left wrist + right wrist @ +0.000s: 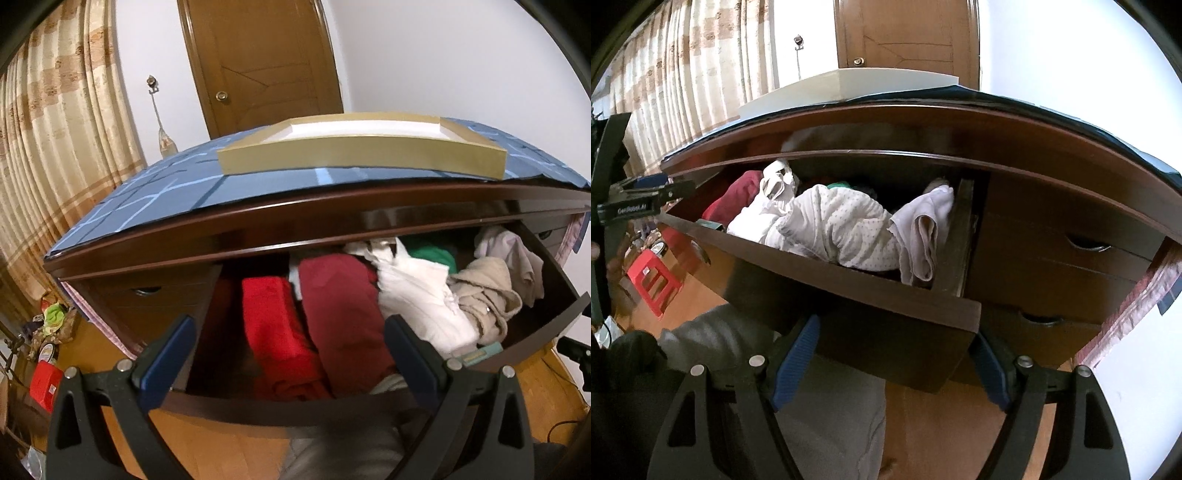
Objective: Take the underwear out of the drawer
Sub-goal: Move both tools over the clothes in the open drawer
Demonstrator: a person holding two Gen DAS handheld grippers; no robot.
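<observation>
Both tools [288,332] [894,334] spread, empty, before dark wooden drawer [849,291] of rumpled cloth.

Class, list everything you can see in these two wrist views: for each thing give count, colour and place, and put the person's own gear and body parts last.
dresser: one, dark brown, filling the middle
open drawer: one, dark brown, pulled out, full of clothes
red folded clothes: two, bright red and dark red, left part of the drawer
white clothes: several, white, middle and right of the drawer
beige garment: one, right end of the drawer
green cloth: one, at the back
blue cloth: one, checked, on the dresser top
box: one, gold with white inside, on the cloth
door: one, brown, behind
curtain: one, beige, left
red stool: one, on the floor
left gripper: open, above the drawer
right gripper: open, at the drawer front
leg: grey trousers, below
</observation>
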